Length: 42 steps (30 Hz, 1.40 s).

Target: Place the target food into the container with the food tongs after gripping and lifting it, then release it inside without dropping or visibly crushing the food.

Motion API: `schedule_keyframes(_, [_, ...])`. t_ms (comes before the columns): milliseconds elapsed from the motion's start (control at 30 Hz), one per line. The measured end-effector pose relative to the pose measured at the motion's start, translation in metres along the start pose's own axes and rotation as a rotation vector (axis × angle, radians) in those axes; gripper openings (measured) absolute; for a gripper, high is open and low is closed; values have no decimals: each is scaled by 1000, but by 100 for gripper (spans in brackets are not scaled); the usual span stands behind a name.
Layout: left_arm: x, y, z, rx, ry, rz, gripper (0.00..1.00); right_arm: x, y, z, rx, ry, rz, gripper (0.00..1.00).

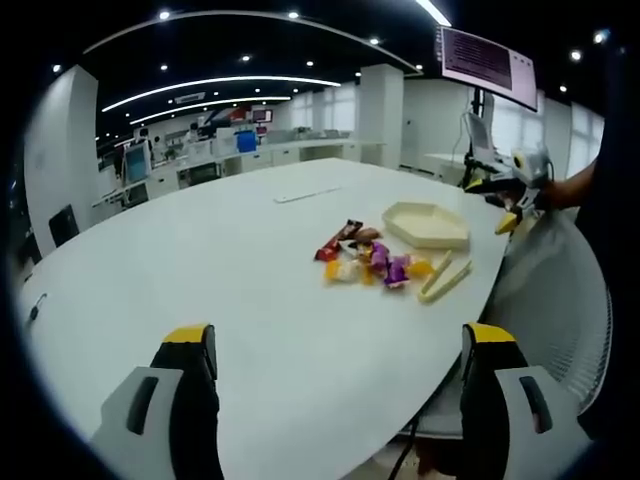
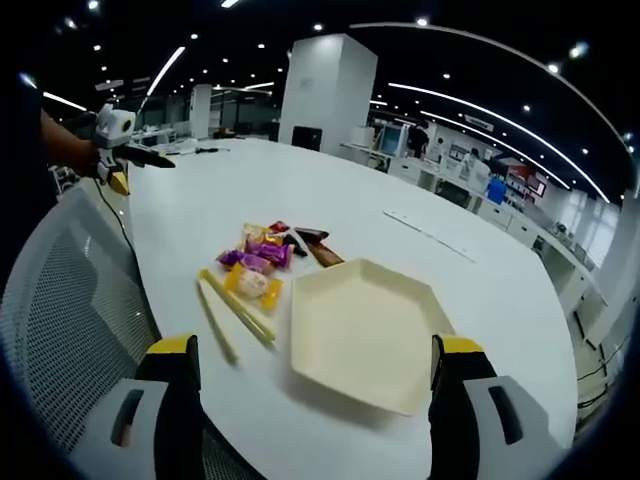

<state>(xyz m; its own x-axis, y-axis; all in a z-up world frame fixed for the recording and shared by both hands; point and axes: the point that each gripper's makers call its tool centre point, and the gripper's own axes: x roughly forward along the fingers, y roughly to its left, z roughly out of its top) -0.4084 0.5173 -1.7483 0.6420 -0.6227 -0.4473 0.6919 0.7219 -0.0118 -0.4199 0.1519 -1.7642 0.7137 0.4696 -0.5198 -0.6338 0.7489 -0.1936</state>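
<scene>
In the right gripper view the right claw [image 2: 310, 400] stands spread with nothing between its jaws, held above the near edge of the white bench [image 2: 500, 290]. Just beyond it lies the shallow hexagonal container [image 2: 365, 330], which I take as the landmark; it is empty. Beside the container, on the side toward the mesh chair [image 2: 60, 300], the pale yellow food tongs [image 2: 235, 315] lie flat on the bench, untouched, their length running along the container's edge, probably laid there to be within easy reach of this claw. Just past the tongs and close by the container's far corner sits the heap of wrapped snacks [image 2: 262, 262], in purple, yellow, orange and dark wrappers; which piece is the target I cannot tell. In the left gripper view the left claw [image 1: 340, 385] is likewise spread and empty, hanging well back from the container [image 1: 427, 224], with the snacks [image 1: 370, 262] and tongs [image 1: 445, 280] on its nearer side. Judging by this, the first step, picking up the tongs, is not yet begun. Far beyond the container stretch office desks and ceiling lights.
</scene>
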Motion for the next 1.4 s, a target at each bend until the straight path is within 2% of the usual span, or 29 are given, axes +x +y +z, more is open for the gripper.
schedule_keyframes(167, [1,-6,-1,14,8,-23,98,2,11,3,-51,4,51,93])
schedule_keyframes(400, [2,-7,6,25,3,-31,97,4,23,3,-81,23,120,87])
schedule_keyframes(467, [3,-8,7,27,4,-36,97,5,27,8,-108,19,145,85])
schedule_keyframes(567, [4,-9,9,33,5,-41,97,12,36,20,-142,12,213,80])
schedule_keyframes(700, [5,-7,10,37,0,-43,97,24,53,22,-195,30,319,70])
schedule_keyframes(767, [5,-7,11,40,-1,-46,97,30,56,21,-242,47,332,70])
schedule_keyframes(1000, [3,-4,8,40,2,-45,96,46,74,9,-282,92,438,58])
schedule_keyframes(1133, [3,-6,7,40,6,-45,95,51,83,-7,-338,159,525,47])
schedule_keyframes(1200, [2,-9,6,45,12,-45,94,55,87,-11,-412,174,552,46])
schedule_keyframes(1400, [-1,-9,4,34,22,-32,94,72,89,-20,-400,208,591,45])
